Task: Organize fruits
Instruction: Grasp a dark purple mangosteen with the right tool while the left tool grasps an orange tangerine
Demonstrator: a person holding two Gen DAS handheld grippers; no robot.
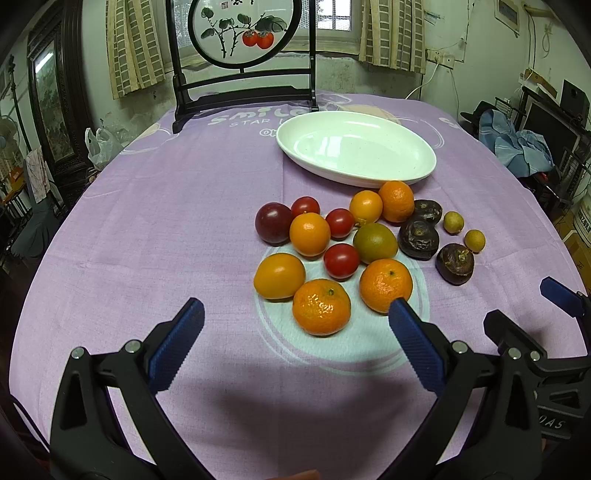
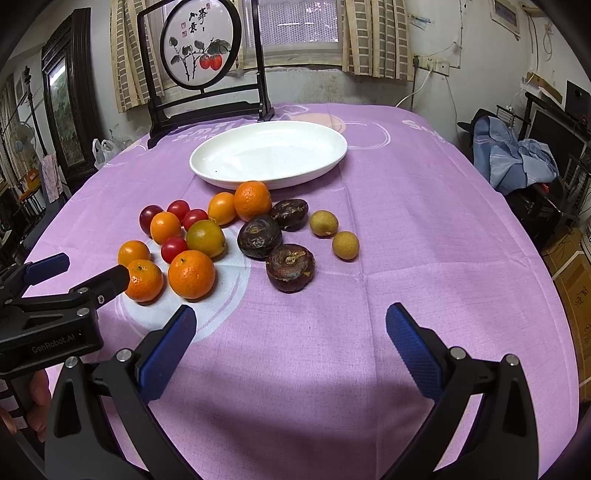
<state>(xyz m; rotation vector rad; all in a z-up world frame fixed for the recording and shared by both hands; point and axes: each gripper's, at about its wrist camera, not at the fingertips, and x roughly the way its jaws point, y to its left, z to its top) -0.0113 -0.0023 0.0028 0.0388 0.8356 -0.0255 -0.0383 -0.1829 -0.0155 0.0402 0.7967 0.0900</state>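
A cluster of fruit lies on the purple tablecloth: mandarins [image 1: 321, 307] [image 2: 191, 273], orange kumquats [image 1: 279, 275], red cherry tomatoes [image 1: 341, 260] [image 2: 173, 249], dark wrinkled passion fruits [image 1: 418, 239] [image 2: 290, 267] and small yellow-green longans [image 1: 474, 240] [image 2: 345, 245]. Behind them stands an empty white oval plate [image 1: 406, 173] [image 2: 221, 175]. My left gripper [image 1: 295, 314] [image 2: 88, 267] hangs open just short of the nearest mandarins, holding nothing. My right gripper [image 2: 291, 319] is open too, near the front edge, right of the pile, empty.
A dark wooden stand with a round persimmon painting [image 1: 242, 26] [image 2: 199, 44] rises at the table's far edge behind the plate. Blue cloth [image 2: 513, 155] and clutter sit off the table's right side. A hand [image 2: 37, 402] holds the left gripper.
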